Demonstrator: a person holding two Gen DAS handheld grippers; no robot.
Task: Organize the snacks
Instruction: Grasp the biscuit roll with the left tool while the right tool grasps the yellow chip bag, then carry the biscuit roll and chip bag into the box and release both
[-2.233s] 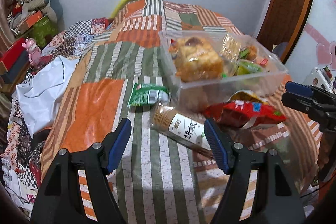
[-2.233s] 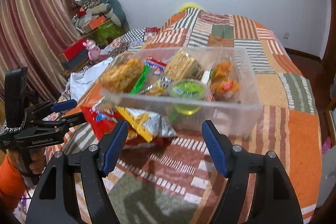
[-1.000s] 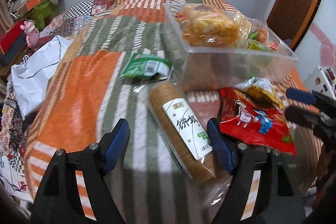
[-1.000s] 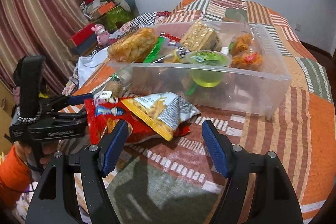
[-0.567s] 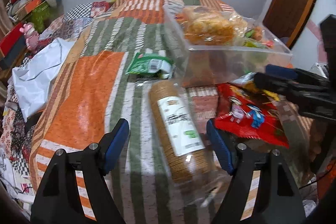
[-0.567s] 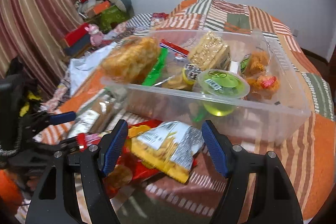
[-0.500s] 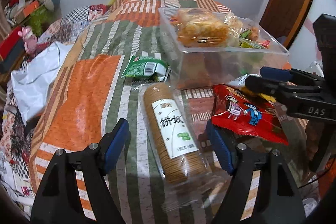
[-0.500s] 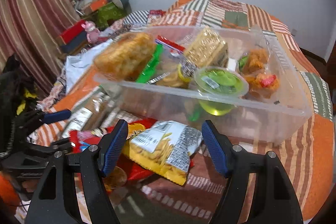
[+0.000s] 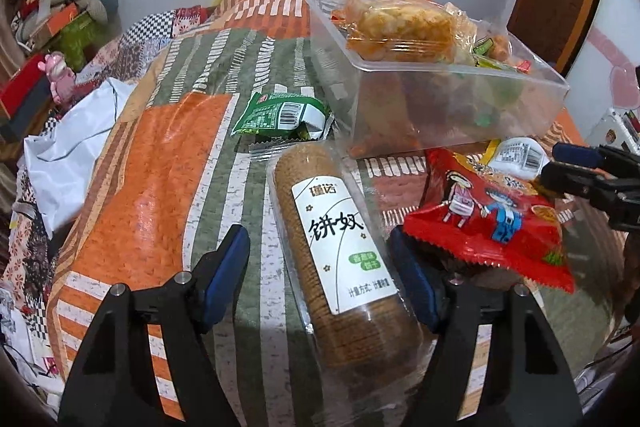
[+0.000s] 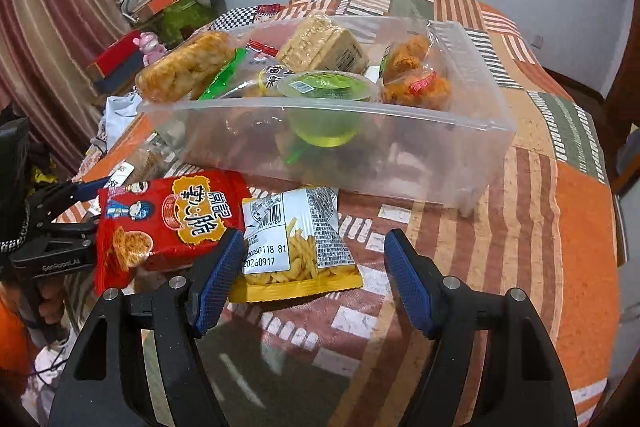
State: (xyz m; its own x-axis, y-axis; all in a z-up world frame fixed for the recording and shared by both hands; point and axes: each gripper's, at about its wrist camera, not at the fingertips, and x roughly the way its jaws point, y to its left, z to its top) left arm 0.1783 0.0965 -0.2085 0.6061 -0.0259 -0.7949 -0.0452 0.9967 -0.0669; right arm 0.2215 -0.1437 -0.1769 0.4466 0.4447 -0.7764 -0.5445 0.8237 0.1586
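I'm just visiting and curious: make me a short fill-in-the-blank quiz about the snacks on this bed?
The biscuit roll lies between the left gripper's ____ jaws.
The jelly cup sits inside the clear ____.
The red snack bag lies ____ the bin.

Missing words: open; bin; outside

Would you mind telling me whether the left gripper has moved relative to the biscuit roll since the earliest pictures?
Yes. The left gripper has advanced along the quilt; the biscuit roll now lies between its fingers, which have just been closing, untouched.
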